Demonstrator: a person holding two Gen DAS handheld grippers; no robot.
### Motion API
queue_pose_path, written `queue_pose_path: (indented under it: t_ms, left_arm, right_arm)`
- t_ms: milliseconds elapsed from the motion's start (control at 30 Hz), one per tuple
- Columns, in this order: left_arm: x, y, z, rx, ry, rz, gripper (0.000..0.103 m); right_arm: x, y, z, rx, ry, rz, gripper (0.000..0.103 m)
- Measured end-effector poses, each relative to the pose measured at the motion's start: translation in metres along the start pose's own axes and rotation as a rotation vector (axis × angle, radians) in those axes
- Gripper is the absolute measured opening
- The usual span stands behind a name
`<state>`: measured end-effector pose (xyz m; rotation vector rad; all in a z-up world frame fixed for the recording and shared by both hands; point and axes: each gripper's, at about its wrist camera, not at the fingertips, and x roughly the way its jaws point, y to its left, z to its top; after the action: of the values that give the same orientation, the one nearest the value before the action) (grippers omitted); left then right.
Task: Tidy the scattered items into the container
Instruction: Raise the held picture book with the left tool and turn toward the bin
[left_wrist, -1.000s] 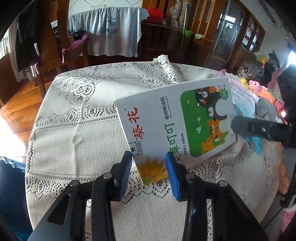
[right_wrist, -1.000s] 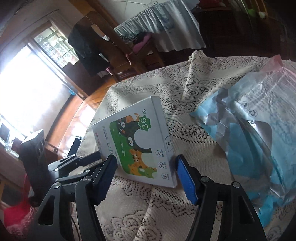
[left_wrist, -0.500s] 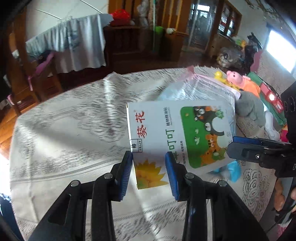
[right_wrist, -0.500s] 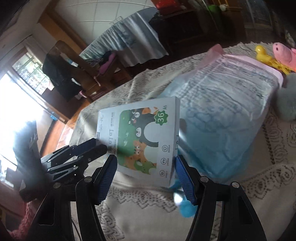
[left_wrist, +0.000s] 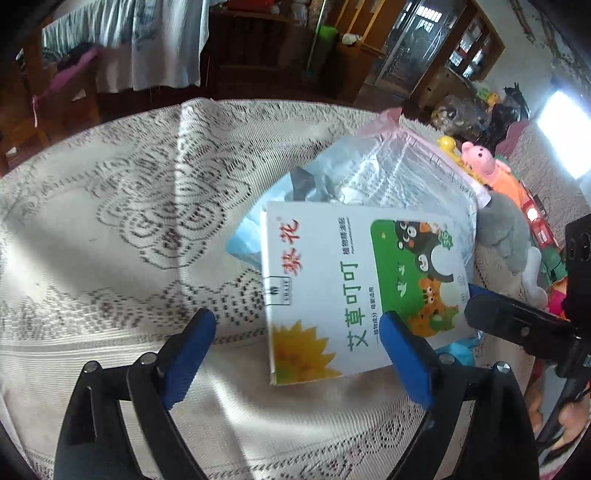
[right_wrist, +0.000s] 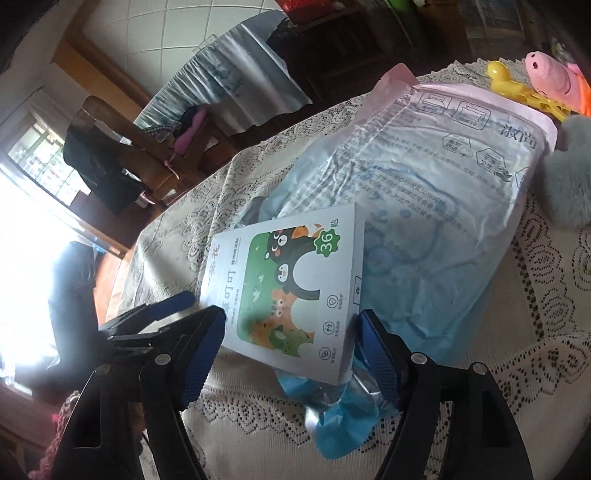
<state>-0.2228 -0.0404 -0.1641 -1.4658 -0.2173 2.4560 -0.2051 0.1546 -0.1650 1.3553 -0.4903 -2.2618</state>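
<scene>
A flat white box with a green cartoon panel lies tilted on a blue and clear plastic package, on the lace tablecloth. My left gripper is opening wide. The box's near corner sits between its fingers, close to the right pad, and neither pad presses on it. In the right wrist view the same box lies between the fingers of my right gripper, whose jaws are opening too and stand just off its edges. Each gripper shows in the other's view: the right gripper and the left gripper.
A grey plush, a pink pig toy and a yellow toy crowd the table's right side. The lace cloth spreads to the left. Wooden chairs and a draped table stand behind.
Both grippers carried the box to the right, over the blue package. Their jaws then spread, and the box now rests on the package.
</scene>
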Motion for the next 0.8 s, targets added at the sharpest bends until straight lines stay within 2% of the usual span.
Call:
queue_pose_path:
  t_ms: [33,67,133,167,200,233,267,333,400,433,500,567,633,700,733,767,800]
  left_arm:
    - [0.001,-0.005,0.0,0.03,-0.011,-0.021,0.071]
    - [0.0,-0.007,0.0,0.03,-0.012,-0.037,0.07]
    - [-0.002,-0.005,-0.001,0.01,-0.012,-0.047,0.067]
    - [-0.004,-0.002,-0.001,0.0,-0.016,-0.047,0.066]
    - [-0.006,0.001,-0.001,-0.011,-0.019,-0.047,0.061]
    - [-0.01,0.005,-0.002,-0.026,-0.024,-0.048,0.052]
    - [-0.014,0.011,-0.002,-0.04,-0.034,-0.052,0.048]
    - [-0.021,0.022,-0.004,-0.055,-0.035,-0.07,0.035]
    - [-0.021,0.025,-0.008,-0.033,-0.035,-0.056,0.024]
    - [-0.02,0.026,-0.01,-0.02,-0.036,-0.046,0.024]
    - [-0.02,0.024,-0.011,-0.004,-0.038,-0.031,0.024]
    - [-0.019,0.02,-0.01,0.015,-0.04,-0.021,0.024]
    - [-0.019,0.02,-0.009,0.018,-0.04,-0.031,0.024]
    - [-0.018,0.02,-0.008,0.022,-0.04,-0.041,0.024]
    - [-0.018,0.02,-0.008,0.024,-0.04,-0.047,0.031]
    - [-0.018,0.022,-0.006,0.015,-0.041,-0.049,0.037]
    - [-0.015,0.022,-0.006,0.009,-0.037,-0.055,0.053]
  right_arm:
    - [0.002,0.0,0.002,0.0,-0.005,0.02,0.087]
    - [0.002,0.001,0.002,-0.001,-0.004,0.027,0.09]
    - [0.002,0.005,0.002,-0.018,0.01,-0.007,0.087]
    - [0.002,0.008,0.001,-0.034,0.016,-0.036,0.073]
    - [0.001,0.009,0.0,-0.047,0.016,-0.067,0.064]
    - [-0.001,0.006,-0.001,-0.043,0.012,-0.078,0.048]
    - [-0.003,0.0,-0.002,-0.025,0.013,-0.066,0.034]
    - [-0.005,-0.013,-0.003,0.009,0.021,-0.036,0.017]
    - [-0.004,-0.021,-0.003,0.032,0.021,-0.005,0.017]
    - [-0.004,-0.02,-0.001,0.03,0.008,-0.007,0.018]
    - [-0.004,-0.018,0.003,0.017,-0.02,-0.027,0.027]
    - [-0.004,-0.014,0.01,-0.009,-0.051,-0.045,0.045]
    - [-0.001,-0.012,0.018,-0.021,-0.057,-0.056,0.05]
    - [0.0,-0.011,0.024,-0.038,-0.073,-0.082,0.062]
    - [0.001,-0.011,0.027,-0.045,-0.075,-0.087,0.07]
    - [0.003,-0.013,0.03,-0.052,-0.076,-0.089,0.072]
    - [0.004,-0.013,0.032,-0.058,-0.078,-0.08,0.072]
